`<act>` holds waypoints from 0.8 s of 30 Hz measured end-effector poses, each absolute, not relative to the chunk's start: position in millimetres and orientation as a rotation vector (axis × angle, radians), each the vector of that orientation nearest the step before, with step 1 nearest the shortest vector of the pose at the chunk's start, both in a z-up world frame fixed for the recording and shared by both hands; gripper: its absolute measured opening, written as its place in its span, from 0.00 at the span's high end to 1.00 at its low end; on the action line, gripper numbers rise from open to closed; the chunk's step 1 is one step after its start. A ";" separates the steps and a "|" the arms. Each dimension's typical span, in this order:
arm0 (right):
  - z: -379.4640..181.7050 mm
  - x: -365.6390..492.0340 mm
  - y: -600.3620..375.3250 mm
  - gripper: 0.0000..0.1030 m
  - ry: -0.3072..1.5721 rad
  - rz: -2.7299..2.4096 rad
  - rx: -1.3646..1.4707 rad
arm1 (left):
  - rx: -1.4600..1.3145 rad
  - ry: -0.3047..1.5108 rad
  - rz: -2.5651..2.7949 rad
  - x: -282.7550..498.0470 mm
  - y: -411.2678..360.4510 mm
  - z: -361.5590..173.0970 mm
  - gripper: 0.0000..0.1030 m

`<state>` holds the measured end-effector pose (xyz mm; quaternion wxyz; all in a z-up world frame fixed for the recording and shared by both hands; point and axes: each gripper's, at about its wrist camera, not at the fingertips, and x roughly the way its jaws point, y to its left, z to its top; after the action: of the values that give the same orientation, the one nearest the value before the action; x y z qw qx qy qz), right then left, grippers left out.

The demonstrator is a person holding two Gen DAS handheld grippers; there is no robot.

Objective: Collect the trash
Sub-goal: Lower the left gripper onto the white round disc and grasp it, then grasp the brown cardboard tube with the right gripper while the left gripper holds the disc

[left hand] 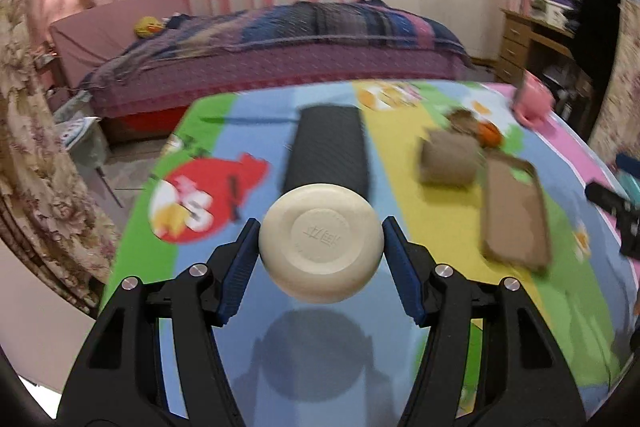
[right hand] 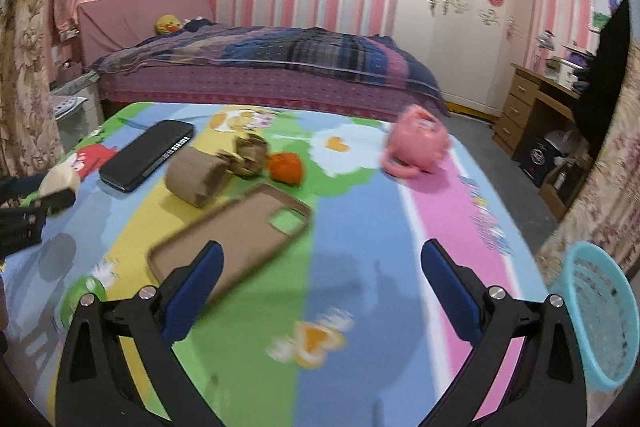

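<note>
While the right jaws gape empty, the left jaws clamp a round cream lid (left hand: 320, 242), lettering embossed.

Motion blur is spread over most of the left wrist view: the brown phone case (left hand: 516, 215), the brown paper roll (left hand: 448, 161) and the pink cup (left hand: 534, 99) at the upper right are smeared, and the orange object (left hand: 490, 135) behind the roll cannot be identified. The embossed marking on the cream disc (left hand: 320, 243) cannot be read. At the right edge a dark gripper (left hand: 616, 207) is cut off. In the right wrist view the blue basket (right hand: 600, 315) is clipped at the lower right, and the crumpled brown wad (right hand: 250, 153) is blurred.
</note>
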<state>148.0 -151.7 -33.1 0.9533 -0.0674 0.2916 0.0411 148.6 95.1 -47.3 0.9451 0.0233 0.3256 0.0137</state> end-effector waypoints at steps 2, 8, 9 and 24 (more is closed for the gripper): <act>-35.8 162.1 -133.0 0.06 0.605 0.102 -0.141 | 0.035 0.647 0.053 156.2 107.0 -42.2 0.41; -42.2 201.0 -89.9 0.06 0.649 0.152 -0.119 | -0.017 0.633 0.117 180.2 144.1 -30.8 0.41; -43.0 208.5 -82.3 0.06 0.663 0.161 -0.110 | -0.016 0.633 0.128 183.7 149.5 -29.9 0.41; -76.9 261.5 -41.2 0.36 0.851 0.164 -0.014 | -0.012 0.653 0.171 189.0 173.6 -40.0 0.41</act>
<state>261.5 -41.2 -76.9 0.9075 -0.0068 0.4124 0.0794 189.0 173.6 -40.0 0.9436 -0.0061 0.3202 0.0837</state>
